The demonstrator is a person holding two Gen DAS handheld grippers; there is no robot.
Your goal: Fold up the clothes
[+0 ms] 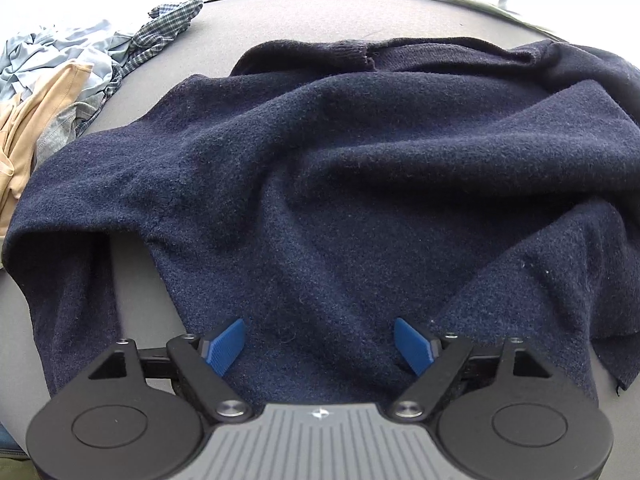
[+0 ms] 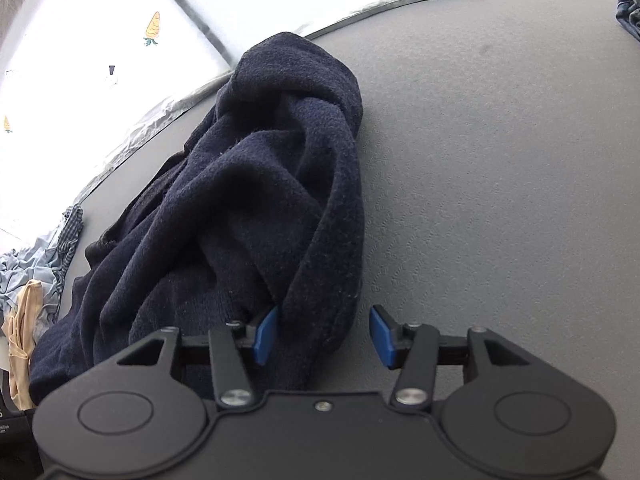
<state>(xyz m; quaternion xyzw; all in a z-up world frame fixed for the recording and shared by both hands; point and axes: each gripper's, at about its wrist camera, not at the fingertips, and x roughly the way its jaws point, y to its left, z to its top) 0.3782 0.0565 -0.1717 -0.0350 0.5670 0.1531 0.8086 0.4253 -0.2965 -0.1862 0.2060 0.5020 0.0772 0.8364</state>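
A dark navy knit sweater (image 1: 340,184) lies spread and rumpled on the grey table (image 1: 320,20). My left gripper (image 1: 319,346) is open, its blue pads (image 1: 224,346) wide apart just above the sweater's near hem. In the right wrist view the same sweater (image 2: 240,200) is bunched in thick folds. My right gripper (image 2: 323,334) is open, with a fold of the sweater's edge lying between the pads and against the left pad (image 2: 266,334).
A heap of other clothes lies at the table's left: light blue fabric (image 1: 60,52), a plaid shirt (image 1: 160,28) and a tan garment (image 1: 36,120). Bare grey table (image 2: 500,160) stretches to the right of the sweater. A denim item (image 2: 630,12) sits at the far right corner.
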